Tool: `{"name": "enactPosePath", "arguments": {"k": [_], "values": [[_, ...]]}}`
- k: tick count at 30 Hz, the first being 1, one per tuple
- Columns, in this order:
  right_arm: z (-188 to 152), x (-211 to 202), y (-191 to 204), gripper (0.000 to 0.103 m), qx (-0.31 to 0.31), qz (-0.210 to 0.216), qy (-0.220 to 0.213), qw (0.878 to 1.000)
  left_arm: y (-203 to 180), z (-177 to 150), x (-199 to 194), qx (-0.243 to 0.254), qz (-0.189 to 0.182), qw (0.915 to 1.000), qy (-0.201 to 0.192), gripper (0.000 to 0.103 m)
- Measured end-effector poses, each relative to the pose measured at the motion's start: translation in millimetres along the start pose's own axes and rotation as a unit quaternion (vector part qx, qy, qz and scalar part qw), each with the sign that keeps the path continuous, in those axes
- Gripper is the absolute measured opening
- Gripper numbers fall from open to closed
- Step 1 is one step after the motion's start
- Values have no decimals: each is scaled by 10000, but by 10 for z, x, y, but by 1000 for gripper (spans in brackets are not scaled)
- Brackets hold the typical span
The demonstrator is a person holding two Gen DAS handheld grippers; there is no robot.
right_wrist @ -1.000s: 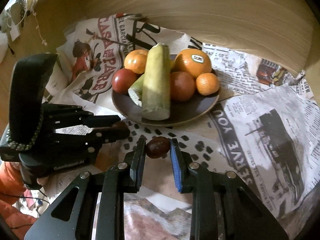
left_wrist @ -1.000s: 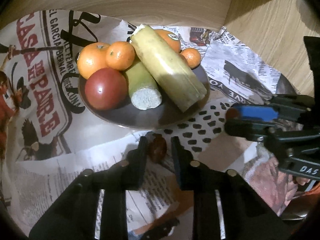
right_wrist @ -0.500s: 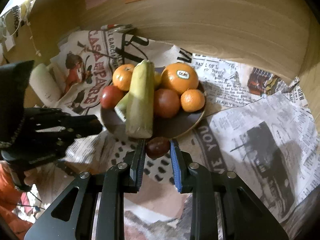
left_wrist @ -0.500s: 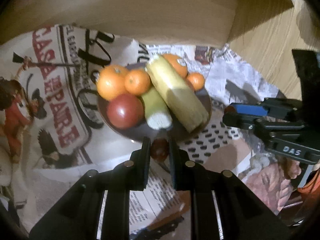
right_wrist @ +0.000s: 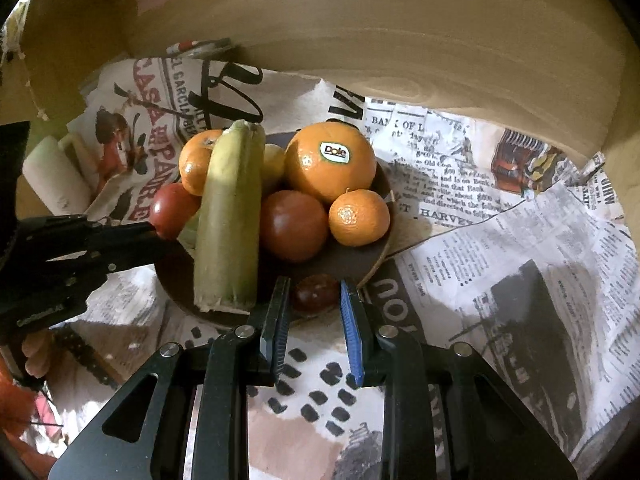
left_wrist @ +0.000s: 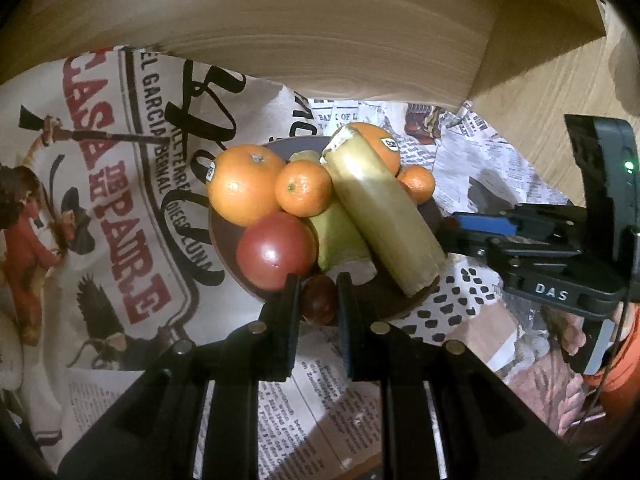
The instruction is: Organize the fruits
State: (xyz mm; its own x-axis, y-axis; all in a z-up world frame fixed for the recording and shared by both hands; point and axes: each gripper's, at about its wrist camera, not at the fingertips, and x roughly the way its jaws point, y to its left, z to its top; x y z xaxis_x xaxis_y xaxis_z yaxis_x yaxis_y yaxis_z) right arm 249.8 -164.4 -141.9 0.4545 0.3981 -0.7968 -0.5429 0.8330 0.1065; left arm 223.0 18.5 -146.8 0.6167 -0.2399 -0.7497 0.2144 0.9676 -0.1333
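Note:
A dark plate (left_wrist: 218, 236) (right_wrist: 372, 256) holds oranges (left_wrist: 244, 182) (right_wrist: 330, 160), mandarins, two red tomatoes (left_wrist: 276, 254) (right_wrist: 292, 224) and two long pale green pieces (left_wrist: 384, 216) (right_wrist: 232, 216). My left gripper (left_wrist: 318, 294) is shut on a small dark red fruit (left_wrist: 318, 300), held over the plate's near rim. My right gripper (right_wrist: 314, 294) is shut on another small dark red fruit (right_wrist: 314, 294), at the plate's near edge. Each gripper also shows in the other's view: the right one (left_wrist: 448, 226) and the left one (right_wrist: 154, 236).
Newspaper sheets (left_wrist: 120, 184) (right_wrist: 500, 240) cover the surface. A wooden wall (left_wrist: 320, 32) stands right behind the plate. A white roll (right_wrist: 56, 184) lies at the far left.
Both grippers have lifted and moved forward toward the plate, each carrying its small dark red fruit. The fruits now sit at the plate's near rim.

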Motion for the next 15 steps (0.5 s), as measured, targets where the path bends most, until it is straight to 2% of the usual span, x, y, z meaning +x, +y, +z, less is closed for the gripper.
{"name": "enactPosePath", "arguments": {"k": [5, 7, 10, 11, 15], "values": [[23, 31, 12, 24, -38, -10, 17, 10000, -13, -7, 80, 30, -32, 9999, 97, 18], [31, 32, 10, 30, -30, 5, 32, 10000, -3, -17, 126, 0, -36, 9998, 173, 19], [41, 16, 17, 36, -35, -16, -4, 10000, 2, -26, 115, -23, -38, 9999, 150, 24], [44, -2, 18, 36, -37, -19, -27, 10000, 1, -27, 91, -34, -24, 9999, 124, 27], [79, -155, 25, 36, 16, -43, -231, 9997, 12, -19, -92, -99, 48, 9999, -79, 29]]}}
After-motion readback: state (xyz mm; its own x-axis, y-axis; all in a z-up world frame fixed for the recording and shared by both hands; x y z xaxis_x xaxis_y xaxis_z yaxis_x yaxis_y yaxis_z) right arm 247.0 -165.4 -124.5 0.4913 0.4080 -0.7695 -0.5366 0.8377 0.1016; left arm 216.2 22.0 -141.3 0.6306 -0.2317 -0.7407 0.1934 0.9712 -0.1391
